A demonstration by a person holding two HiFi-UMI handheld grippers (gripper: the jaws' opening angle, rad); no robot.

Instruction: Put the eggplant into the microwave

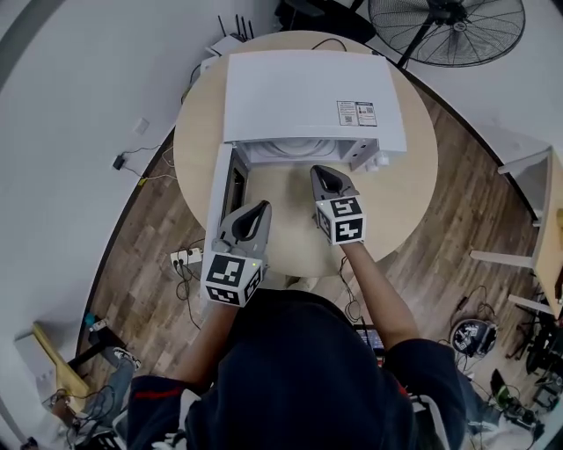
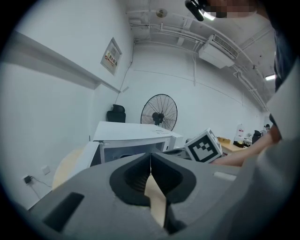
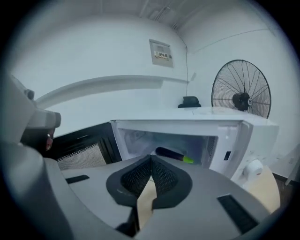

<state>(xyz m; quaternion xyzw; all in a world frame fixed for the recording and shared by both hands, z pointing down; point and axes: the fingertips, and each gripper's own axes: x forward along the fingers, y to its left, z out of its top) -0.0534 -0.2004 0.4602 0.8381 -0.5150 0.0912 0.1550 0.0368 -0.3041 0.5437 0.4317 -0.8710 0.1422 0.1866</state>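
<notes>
The person's dark top (image 1: pixel 299 369) is nearest, with both forearms reaching forward from it over the table (image 1: pixel 405 193).

The left tongs (image 1: pixel 262 206) (image 2: pixel 150 157) have their jaws pressed together with nothing between them. Just to their right and a little further forward, the right tongs (image 1: pixel 318 170) (image 3: pixel 151 158) are closed tip to tip as well, and they are empty too.

The open door (image 1: pixel 224 189) (image 3: pixel 79 145) stands ahead of the left tongs and swings out to the left of both pairs. Straight ahead of the right tongs is the microwave (image 1: pixel 312 92) (image 3: pixel 187 124), its mouth facing them.

The eggplant (image 3: pixel 171 153) lies on its side in the cavity, just beyond the tips of the right tongs. It is dark, with its green stem end pointing right. The head view hides it under the microwave's top.

So the eggplant looks already placed, and only the door is left to deal with.

If the eggplant had to be shifted, I judge it light to middling in weight. Its skin looks smooth and likely slippery, and the flesh is probably firm but would dent under a hard pinch. The best hold would be across the thick middle of the body with moderate pressure. The tapering stem end would be a poor place, since it could slide out of the jaws.

Farthest off, beyond the microwave and to the right of the tongs, stands a fan (image 1: pixel 444 26) (image 3: pixel 241 89).
</notes>
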